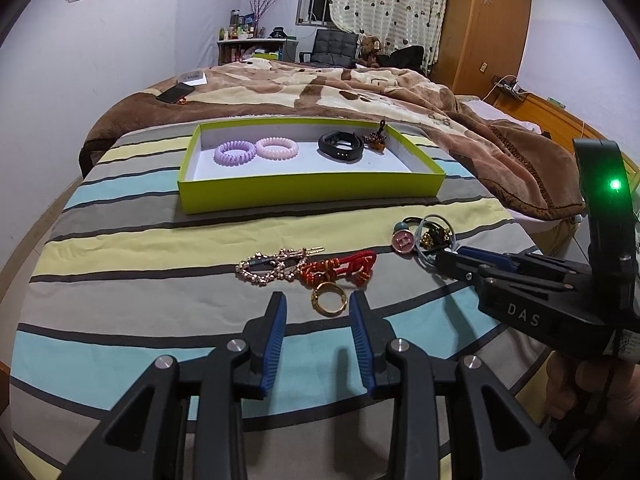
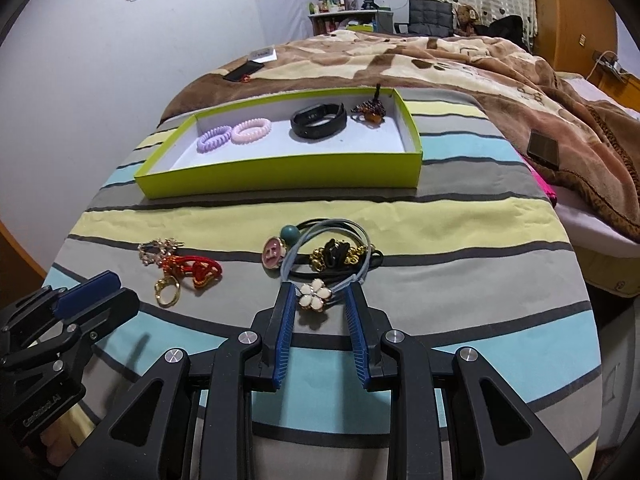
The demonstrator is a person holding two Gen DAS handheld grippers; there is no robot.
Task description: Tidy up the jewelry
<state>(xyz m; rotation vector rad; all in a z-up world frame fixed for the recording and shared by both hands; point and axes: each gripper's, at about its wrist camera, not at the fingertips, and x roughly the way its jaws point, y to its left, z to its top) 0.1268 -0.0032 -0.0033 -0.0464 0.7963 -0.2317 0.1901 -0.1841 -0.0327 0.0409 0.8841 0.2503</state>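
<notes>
A lime-green tray on the striped bed holds a purple coil tie, a pink coil tie, a black band and a brown claw clip. My left gripper is open, its tips on either side of a gold ring, near a red cord bracelet and a rhinestone clip. My right gripper is open, its tips around a white flower hair tie in a pile of hair ties.
A brown blanket covers the far bed, with a phone on it. A small dark square object lies at the right of the blanket. A wall stands left, a wooden wardrobe far right.
</notes>
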